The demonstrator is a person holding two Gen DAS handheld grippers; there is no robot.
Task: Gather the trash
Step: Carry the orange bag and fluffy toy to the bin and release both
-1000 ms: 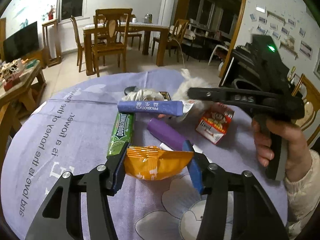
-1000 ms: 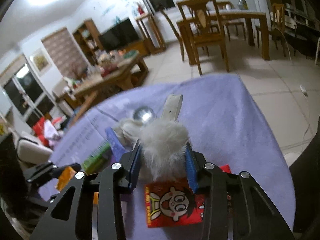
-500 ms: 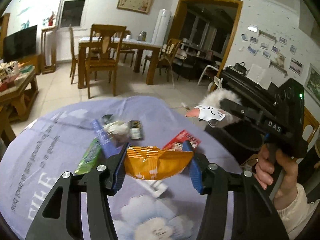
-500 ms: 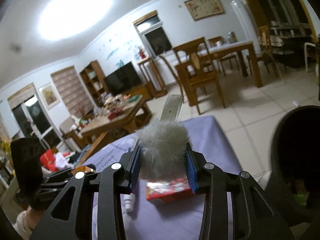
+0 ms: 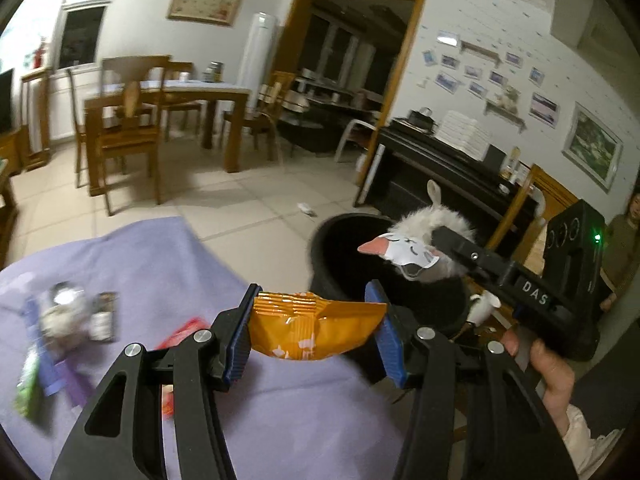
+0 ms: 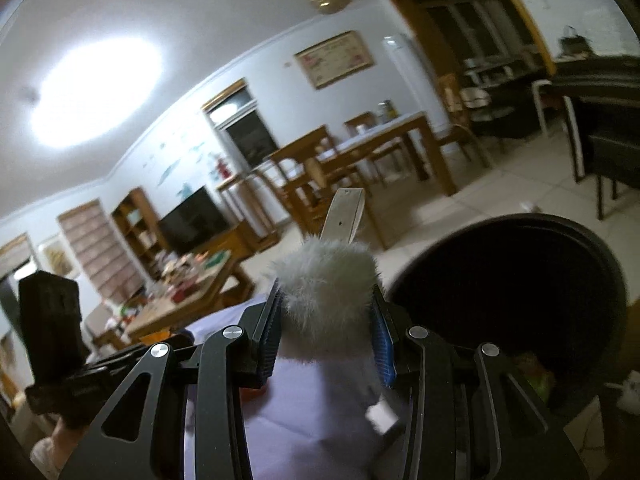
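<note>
While both hands carry loads, the deciding relation is each load's place against the round black plastic bin (image 5: 344, 268) standing off the right edge of the purple-clothed worktop (image 5: 160, 264). Right gripper (image 5: 436, 256) pinches a white furry toy (image 5: 424, 236) with a printed paper face, held at the bin's mouth, over its far-right rim. Left gripper (image 5: 312, 332) pinches a crumpled orange foil snack wrapper (image 5: 312, 330), long axis crosswise between the blue pads (image 5: 386, 344), short of the bin's near rim. Right hand is nearer; likely releases first. More litter (image 5: 60, 320) lies blurred, far left on the worktop.
</note>
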